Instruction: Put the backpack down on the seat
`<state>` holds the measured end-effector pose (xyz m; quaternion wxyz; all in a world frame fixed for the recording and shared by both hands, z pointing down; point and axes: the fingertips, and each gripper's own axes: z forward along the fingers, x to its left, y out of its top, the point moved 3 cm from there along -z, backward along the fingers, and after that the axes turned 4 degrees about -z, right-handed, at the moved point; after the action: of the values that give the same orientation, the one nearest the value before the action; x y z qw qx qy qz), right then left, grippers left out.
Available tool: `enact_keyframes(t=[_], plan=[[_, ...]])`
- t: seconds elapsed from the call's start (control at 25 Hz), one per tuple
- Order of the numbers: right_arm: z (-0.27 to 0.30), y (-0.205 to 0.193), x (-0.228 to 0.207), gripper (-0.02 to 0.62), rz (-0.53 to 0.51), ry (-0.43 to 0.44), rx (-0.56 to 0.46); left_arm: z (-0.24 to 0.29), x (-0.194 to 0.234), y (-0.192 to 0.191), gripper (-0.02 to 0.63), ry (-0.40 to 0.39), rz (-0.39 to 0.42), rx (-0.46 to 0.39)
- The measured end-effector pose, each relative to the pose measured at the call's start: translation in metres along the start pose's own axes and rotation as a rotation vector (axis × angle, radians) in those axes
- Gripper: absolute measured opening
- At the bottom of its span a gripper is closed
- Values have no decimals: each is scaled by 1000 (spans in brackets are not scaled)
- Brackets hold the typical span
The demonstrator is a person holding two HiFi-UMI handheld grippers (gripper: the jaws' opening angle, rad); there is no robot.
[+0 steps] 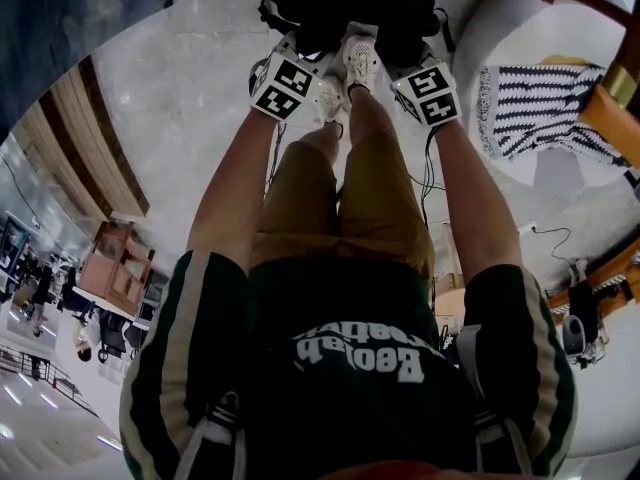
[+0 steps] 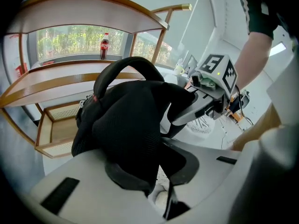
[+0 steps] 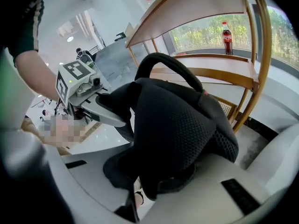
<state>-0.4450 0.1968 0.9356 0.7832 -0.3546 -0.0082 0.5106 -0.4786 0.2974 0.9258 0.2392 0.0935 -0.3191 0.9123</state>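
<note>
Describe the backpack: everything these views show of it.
The backpack is black, of soft padded mesh, slumped and folded, with an arched carry handle standing on top and a small red tag beside it. The left tool and right tool each clamp a fold of its mesh from opposite sides. It is low, above the person's shoes; whether it rests on anything is unclear.

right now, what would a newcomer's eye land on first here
A black backpack fills both gripper views, its mesh padding clamped in the fingers of the left gripper and the right gripper. Behind it a cola bottle stands upright, seen through a curved wooden frame. In the head view a striped rug lies on the pale floor at the right.
</note>
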Motion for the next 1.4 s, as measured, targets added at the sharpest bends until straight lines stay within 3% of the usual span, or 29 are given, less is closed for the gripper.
enact_keyframes(t=[0.36,0.76,1.0,1.4], plan=[[-49,53,30,67,80,51,-131,-43,-26,41,80,-9,-34,-80],[-130,128,74,67,98,30,-256,-123,-53,95,80,13,13,-123],[-204,179,116,67,55,34,-318,-198,-90,139,80,28,47,-176],[-338,273,155,67,-94,14,-475,-315,-148,250,80,122,131,-322]])
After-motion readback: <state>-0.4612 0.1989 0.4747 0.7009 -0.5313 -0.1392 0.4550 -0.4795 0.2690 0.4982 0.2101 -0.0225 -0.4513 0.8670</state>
